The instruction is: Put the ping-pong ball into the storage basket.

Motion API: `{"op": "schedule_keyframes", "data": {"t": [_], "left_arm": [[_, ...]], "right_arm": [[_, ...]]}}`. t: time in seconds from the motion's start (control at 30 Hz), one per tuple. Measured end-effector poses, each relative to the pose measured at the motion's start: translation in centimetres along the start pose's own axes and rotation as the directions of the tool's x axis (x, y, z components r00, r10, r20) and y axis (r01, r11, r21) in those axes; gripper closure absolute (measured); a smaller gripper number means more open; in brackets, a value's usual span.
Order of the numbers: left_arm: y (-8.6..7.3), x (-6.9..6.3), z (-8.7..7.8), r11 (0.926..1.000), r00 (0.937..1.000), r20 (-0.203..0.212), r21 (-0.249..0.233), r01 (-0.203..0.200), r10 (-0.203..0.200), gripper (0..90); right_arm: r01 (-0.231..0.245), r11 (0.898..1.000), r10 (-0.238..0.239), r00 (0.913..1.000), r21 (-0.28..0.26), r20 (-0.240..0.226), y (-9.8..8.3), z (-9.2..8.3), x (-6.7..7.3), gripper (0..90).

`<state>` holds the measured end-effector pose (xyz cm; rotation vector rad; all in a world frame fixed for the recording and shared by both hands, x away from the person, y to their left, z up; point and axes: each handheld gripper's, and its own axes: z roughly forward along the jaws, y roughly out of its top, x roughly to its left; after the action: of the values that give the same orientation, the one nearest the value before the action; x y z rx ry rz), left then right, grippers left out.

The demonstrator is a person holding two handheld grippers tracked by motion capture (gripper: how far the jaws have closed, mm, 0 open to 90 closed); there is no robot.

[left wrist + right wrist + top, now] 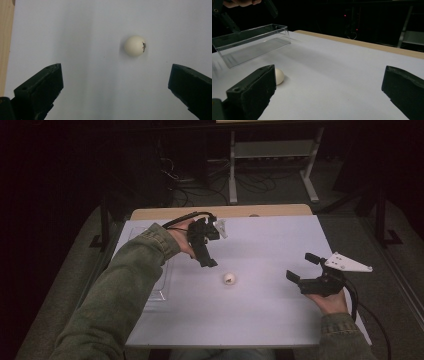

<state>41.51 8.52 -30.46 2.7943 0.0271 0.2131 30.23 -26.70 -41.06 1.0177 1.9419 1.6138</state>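
A white ping-pong ball (229, 279) with a small dark print lies on the white table top (270, 320) near its middle. My left gripper (206, 256) hovers just left of and beyond the ball, pointing down. In the left gripper view its jaws stand wide apart and the ball (135, 45) lies ahead of the left gripper (116, 72), a little right of centre. My right gripper (301, 266) is held low at the right, open and empty, aimed left. In the right gripper view the ball (279, 76) peeks out beside the left jaw of the right gripper (329, 75).
A clear plastic box (161, 285) sits at the table's left side, under the person's left forearm; the box (252, 42) looks empty. A wooden strip (220, 212) borders the far edge. Beyond it are a dark floor, cables and a metal frame (272, 165).
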Motion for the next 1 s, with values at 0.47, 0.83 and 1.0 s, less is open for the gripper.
{"op": "schedule_keyframes", "data": {"t": [0.47, 0.83, 1.0], "left_arm": [[0.6, 0.4, 1.0, 0.9999, 0.9998, 0.021, 0.013, 0.005, -0.006, 0.0], [1.1, 0.3, 2.0, 0.9993, 0.9996, 0.027, 0.034, -0.011, 0.010, 0.0], [1.4, 0.1, 2.6, 0.9991, 0.9993, 0.036, 0.040, -0.010, 0.009, 0.0]], "right_arm": [[0.000, 1.000, 0.000, 1.0000, 0.001, -0.001, 0.0, 0.0, 0.0, 0.0], [0.003, 1.000, -0.003, 1.0000, 0.000, -0.003, 0.0, 0.0, 0.0, 0.0], [0.005, 1.000, -0.005, 1.0000, -0.002, -0.001, 0.0, -0.1, 0.0, 0.0]]}}
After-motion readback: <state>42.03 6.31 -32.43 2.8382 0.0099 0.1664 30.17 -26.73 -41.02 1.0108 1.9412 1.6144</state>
